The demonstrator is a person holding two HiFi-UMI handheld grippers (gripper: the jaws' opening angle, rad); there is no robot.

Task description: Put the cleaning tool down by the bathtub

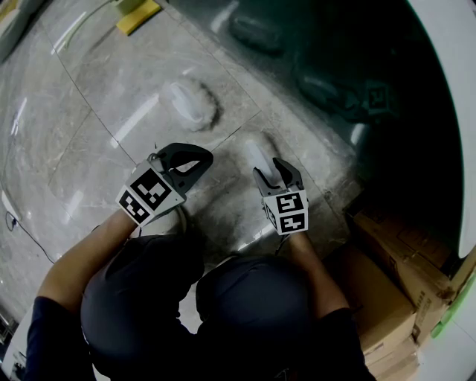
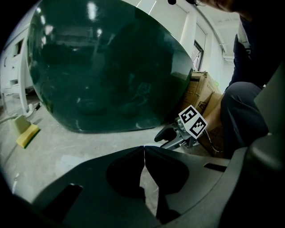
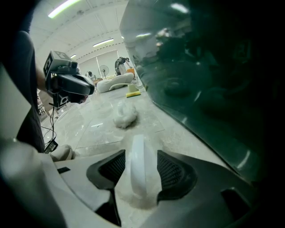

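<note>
Right gripper view: we see the right tool (image 3: 140, 156) released, its ribbed pads (image 3: 173, 171) standing apart on either side of the white scrubber (image 3: 136, 167). The handle runs upright between them, with a narrow gap at each pad as far as we can judge. The scrubber's fluffy base sits on the pale marble surface (image 3: 89, 127), near the dark green bathtub (image 3: 213, 67) wall on that tool's right.

Left gripper view: left tool (image 2: 144, 149) clenched, tips meeting, nothing between them. It is held low over the surface and points toward the bathtub.

Head view: we note both tools side by side in front of the crouching person (image 1: 223, 312), with the scrubber at the right tool's jaws. A second white fluffy clump (image 1: 192, 103) lies further out on the surface, apart from both tools. A yellow sponge (image 1: 137, 16) lies beyond it near the frame's top edge. Cardboard boxes (image 1: 394, 283) stand at the person's right, against the bathtub
</note>
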